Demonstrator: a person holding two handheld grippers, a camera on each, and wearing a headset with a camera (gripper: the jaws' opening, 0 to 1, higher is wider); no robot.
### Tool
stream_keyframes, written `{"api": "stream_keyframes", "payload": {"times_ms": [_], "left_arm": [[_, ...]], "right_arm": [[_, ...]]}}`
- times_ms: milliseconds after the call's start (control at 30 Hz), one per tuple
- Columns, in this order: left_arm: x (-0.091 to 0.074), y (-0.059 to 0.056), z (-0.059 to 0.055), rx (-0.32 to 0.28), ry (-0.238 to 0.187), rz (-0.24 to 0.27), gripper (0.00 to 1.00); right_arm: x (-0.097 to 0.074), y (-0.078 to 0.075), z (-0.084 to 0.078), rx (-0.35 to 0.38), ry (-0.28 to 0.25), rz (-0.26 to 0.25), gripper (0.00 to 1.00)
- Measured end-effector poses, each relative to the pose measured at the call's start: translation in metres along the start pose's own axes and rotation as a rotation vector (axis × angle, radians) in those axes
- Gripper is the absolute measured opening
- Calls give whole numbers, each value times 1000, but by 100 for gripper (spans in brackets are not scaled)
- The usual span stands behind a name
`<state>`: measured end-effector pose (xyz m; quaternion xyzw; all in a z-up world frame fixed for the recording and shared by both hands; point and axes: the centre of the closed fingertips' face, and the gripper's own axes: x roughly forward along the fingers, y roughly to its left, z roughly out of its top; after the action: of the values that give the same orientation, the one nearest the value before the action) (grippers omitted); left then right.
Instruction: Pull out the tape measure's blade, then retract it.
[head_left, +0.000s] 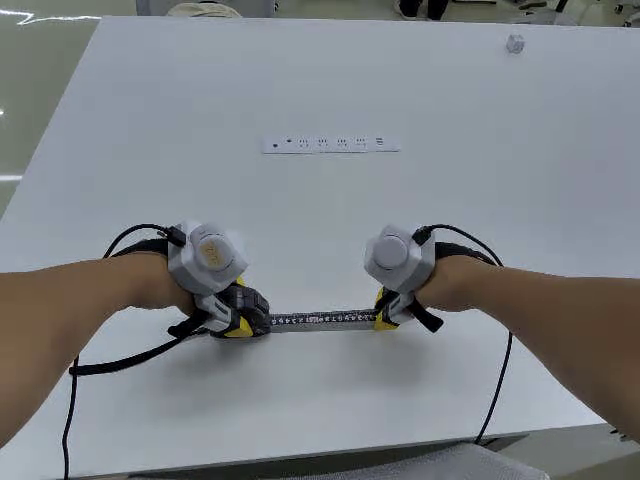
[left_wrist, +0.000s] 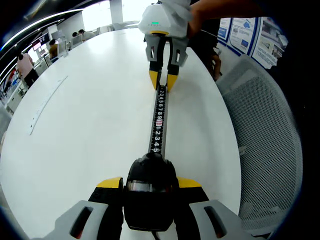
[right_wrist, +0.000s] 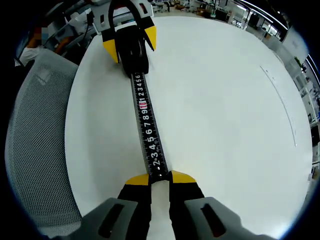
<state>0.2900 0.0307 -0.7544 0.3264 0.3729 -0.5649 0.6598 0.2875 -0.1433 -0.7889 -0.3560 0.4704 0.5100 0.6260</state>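
The black tape measure case (head_left: 245, 311) (left_wrist: 150, 192) rests on the white table (head_left: 330, 90), with my left gripper (head_left: 232, 322) (left_wrist: 150, 181) shut around it. Its blade (head_left: 322, 320) (left_wrist: 158, 120) (right_wrist: 147, 132) lies flat along the table, numbers up, stretched a short way between the two grippers. My right gripper (head_left: 385, 318) (right_wrist: 160, 176) is shut on the blade's tip. In the left gripper view the right gripper (left_wrist: 163, 80) stands at the blade's far end. In the right gripper view the left gripper (right_wrist: 130, 42) holds the case (right_wrist: 134, 55) at the far end.
A white power strip (head_left: 330, 144) lies flat in the middle of the table, beyond the grippers. A small pale object (head_left: 514, 43) sits at the far right. Black cables (head_left: 495, 385) hang from both grippers. A mesh chair (left_wrist: 270, 130) stands at the table's near edge.
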Motion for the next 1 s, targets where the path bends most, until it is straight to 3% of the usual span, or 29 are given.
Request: {"api": "stream_keyframes", "payload": {"times_ms": [1000], "left_arm": [[0, 1, 0, 0, -4, 2, 36]], "right_arm": [[-5, -3, -13, 5, 5, -4, 11]]}}
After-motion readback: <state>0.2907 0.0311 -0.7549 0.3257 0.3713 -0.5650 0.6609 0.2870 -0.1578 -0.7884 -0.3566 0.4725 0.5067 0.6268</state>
